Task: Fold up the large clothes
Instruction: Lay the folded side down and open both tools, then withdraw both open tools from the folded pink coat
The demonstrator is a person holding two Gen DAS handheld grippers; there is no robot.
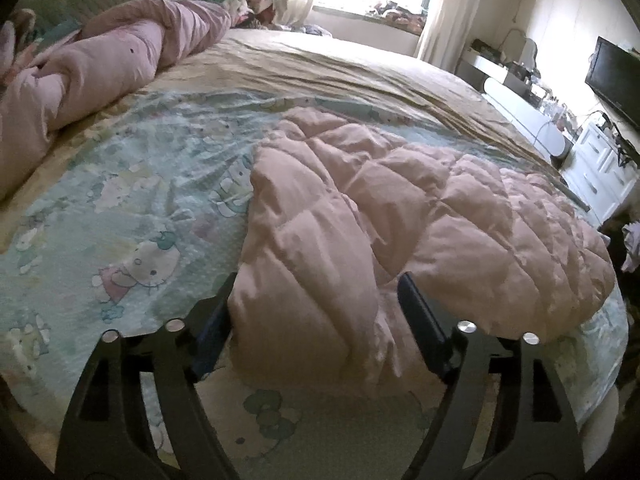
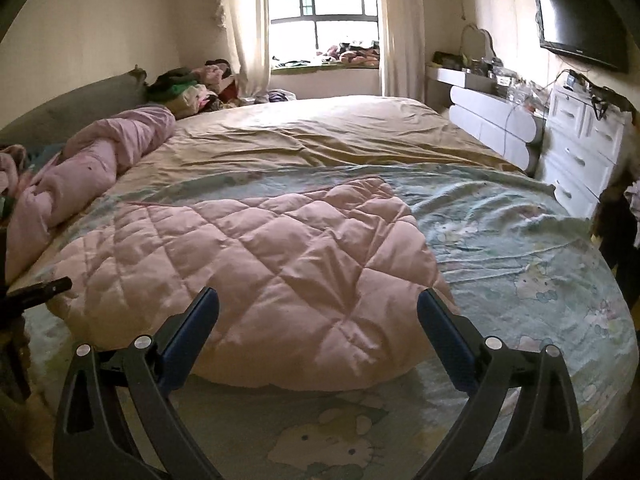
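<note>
Your left gripper hangs with its jaws spread, the near fold of the pink quilted garment bulging up between the fingers with no pad pressing it, while your right gripper stands wide apart over the garment's near edge, gripping nothing. The garment lies in a folded bundle on the pale blue cartoon-print sheet, at 12 o'clock from both grippers. Farther off, a rolled pink duvet lies at 10 o'clock, a white dresser at 2 o'clock, and the window at 12.
</note>
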